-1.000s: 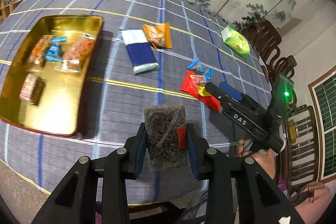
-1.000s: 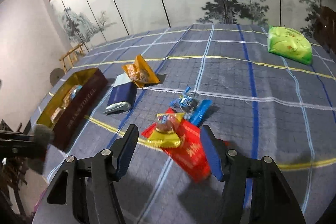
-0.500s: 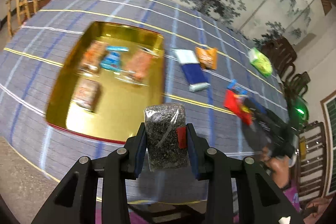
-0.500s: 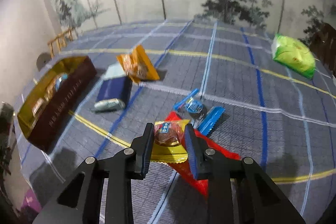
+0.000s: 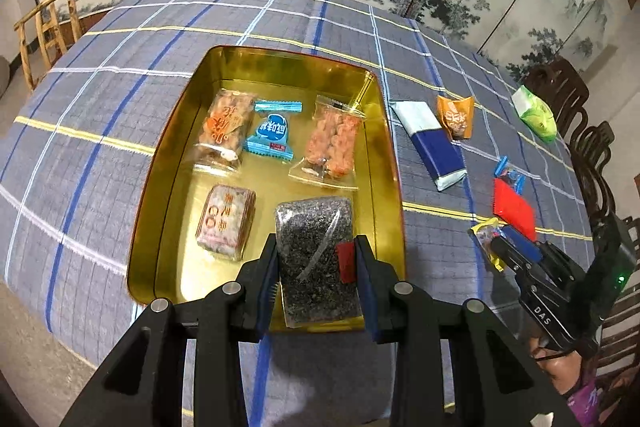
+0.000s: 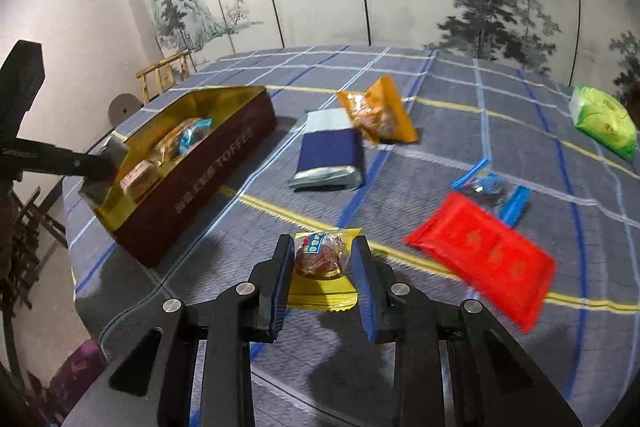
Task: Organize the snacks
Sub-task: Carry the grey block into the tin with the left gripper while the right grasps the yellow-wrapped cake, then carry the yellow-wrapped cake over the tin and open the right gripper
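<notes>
Table (image 5: 120, 75): covered with a blue-grey checked cloth; loose snacks lie on its right part.
Gold tin (image 5: 384, 163): open, on the cloth; four wrapped snacks lie inside it.
Left gripper (image 5: 316, 259): clamped on a dark seed bar (image 5: 316, 251), which is held above the near end of the tin.
Right gripper (image 6: 322, 259): clamped on a yellow-wrapped cake (image 6: 320, 259), lifted off the cloth, to the right of the tin.
Red packet (image 6: 484, 255): flat on the cloth, near the right gripper.
Blue packet (image 6: 330, 155): between the tin and the red packet.
Orange packet (image 6: 378, 115): touching the blue packet.
</notes>
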Demonstrator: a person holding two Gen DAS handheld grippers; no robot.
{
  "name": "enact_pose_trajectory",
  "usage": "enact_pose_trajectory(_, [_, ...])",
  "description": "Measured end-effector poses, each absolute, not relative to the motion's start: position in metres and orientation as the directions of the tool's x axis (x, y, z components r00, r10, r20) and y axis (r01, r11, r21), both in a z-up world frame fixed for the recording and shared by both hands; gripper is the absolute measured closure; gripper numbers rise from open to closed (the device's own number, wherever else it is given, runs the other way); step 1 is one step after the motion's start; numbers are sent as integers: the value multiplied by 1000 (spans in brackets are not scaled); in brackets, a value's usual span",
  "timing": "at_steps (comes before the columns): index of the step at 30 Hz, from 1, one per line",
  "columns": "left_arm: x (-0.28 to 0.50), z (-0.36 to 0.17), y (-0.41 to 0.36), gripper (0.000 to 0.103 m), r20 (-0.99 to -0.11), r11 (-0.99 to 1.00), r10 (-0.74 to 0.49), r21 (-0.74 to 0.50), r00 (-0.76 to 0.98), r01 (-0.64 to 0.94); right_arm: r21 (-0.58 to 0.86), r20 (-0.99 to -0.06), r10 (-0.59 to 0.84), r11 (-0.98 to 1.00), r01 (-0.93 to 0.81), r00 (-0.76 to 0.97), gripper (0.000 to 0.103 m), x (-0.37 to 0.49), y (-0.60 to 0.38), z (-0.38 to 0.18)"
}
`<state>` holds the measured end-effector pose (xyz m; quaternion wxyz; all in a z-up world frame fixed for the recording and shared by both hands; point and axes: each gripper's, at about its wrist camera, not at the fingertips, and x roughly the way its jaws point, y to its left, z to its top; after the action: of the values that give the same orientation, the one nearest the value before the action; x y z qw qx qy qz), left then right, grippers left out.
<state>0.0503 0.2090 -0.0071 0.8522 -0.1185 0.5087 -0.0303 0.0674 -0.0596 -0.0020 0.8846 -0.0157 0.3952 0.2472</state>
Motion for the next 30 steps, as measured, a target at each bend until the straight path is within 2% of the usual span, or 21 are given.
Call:
enact_pose_trajectory(22, [83,-32,215,72,-873,984,-131,-173,470,-47,173,-733,404,888,-426,547,72,75,-54,-11])
enact_pose_trajectory(28, [80,-20,217,70,-855,986,-116,-161,505,-46,173,-734,402,890,-422,547,72,75,-55,-11])
enact_pose_trajectory(30, [72,-13,219,65,-842,987,-96,-150,531,-60,181,-732,406,890,-419,548,72,74,-56,-8])
